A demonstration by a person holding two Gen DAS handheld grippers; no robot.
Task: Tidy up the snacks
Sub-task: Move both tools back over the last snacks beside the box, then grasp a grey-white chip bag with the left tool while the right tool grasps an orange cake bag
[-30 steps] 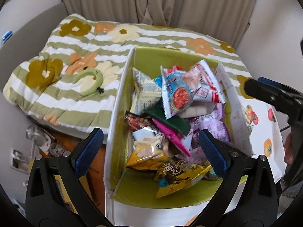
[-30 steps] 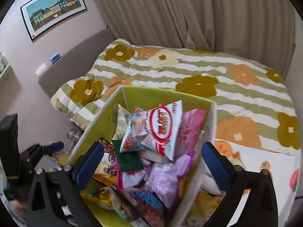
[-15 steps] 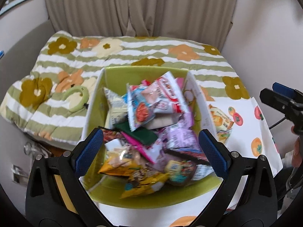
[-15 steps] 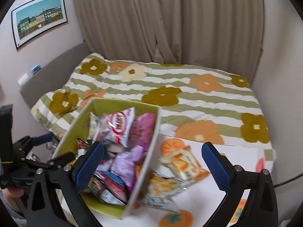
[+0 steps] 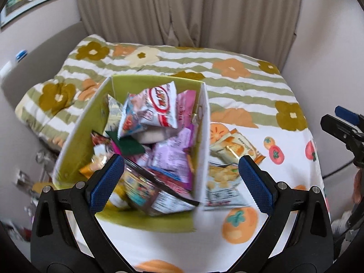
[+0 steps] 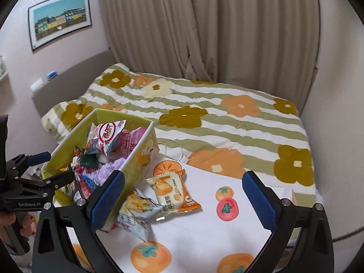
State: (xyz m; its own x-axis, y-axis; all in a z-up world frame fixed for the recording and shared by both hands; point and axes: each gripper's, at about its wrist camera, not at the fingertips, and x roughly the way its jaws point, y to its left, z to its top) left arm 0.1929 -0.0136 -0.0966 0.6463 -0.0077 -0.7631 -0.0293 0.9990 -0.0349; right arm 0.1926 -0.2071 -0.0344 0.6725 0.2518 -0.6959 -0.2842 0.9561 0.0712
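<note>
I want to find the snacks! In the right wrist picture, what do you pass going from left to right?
The left tool → the green snack box → the chips packet → the orange cracker packet → the red persimmon print on the white cloth.

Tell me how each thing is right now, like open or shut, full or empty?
left gripper: open, holding nothing.
right gripper: open, holding nothing.
green box: open on top, piled full of snack packets.
orange packet: sealed, lying flat on the cloth beside the box.
yellow chip packet: lying against the box's outer wall.
curtains: drawn shut.
</note>
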